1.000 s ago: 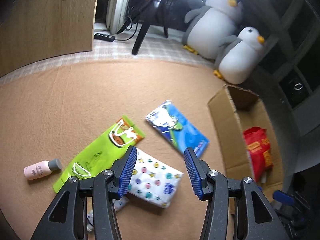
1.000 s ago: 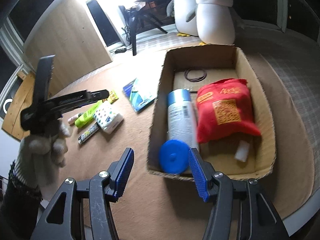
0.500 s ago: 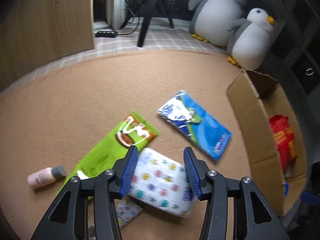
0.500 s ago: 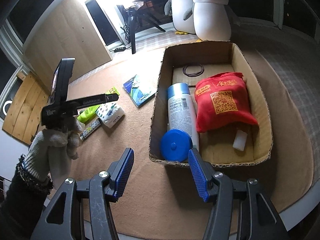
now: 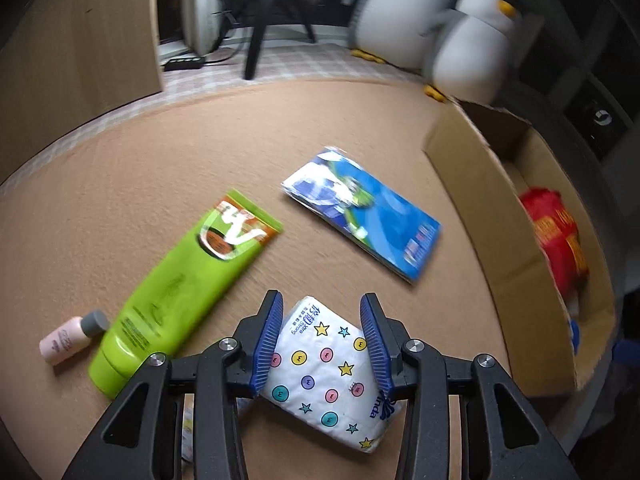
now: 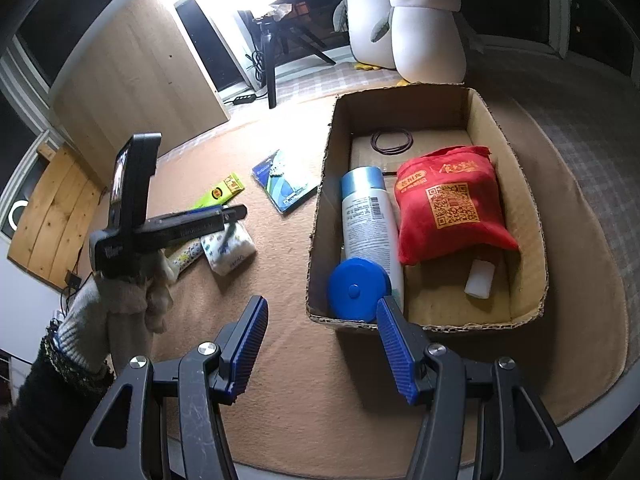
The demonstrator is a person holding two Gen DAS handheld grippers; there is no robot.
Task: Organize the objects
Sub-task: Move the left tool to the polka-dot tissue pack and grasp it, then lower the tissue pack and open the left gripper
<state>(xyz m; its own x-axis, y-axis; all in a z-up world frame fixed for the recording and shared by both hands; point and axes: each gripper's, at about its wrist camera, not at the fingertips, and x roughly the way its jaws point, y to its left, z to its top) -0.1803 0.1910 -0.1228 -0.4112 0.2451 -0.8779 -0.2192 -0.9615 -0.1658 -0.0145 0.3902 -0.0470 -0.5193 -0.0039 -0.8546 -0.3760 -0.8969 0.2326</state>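
Tissues first: we see the white tissue pack [image 5: 326, 376], printed with coloured dots and stars, lying on the tan carpet [image 5: 120, 208] between the blue pads of the left gripper [image 5: 322, 346]. Its jaws have just been closing around the pack and now sit against its sides, though we cannot tell whether they already press on it. Just left of the pack lies a green tube [image 5: 180, 284], and beside the tube's cap a small pink bottle [image 5: 68, 340]. A blue packet [image 5: 368, 212] rests beyond, near the cardboard box [image 5: 492, 208].

From the right wrist we see the right gripper [image 6: 320, 344] hovering with its jaws apart and nothing between them, just in front of the box's near wall. Inside the box lie a white spray can [image 6: 370, 224] with a blue cap [image 6: 358, 288], a red bag [image 6: 450, 200], a small white bottle [image 6: 480, 278] and a dark hair tie [image 6: 391, 141]. A gloved hand [image 6: 116, 300] holds the left tool over the tissues.
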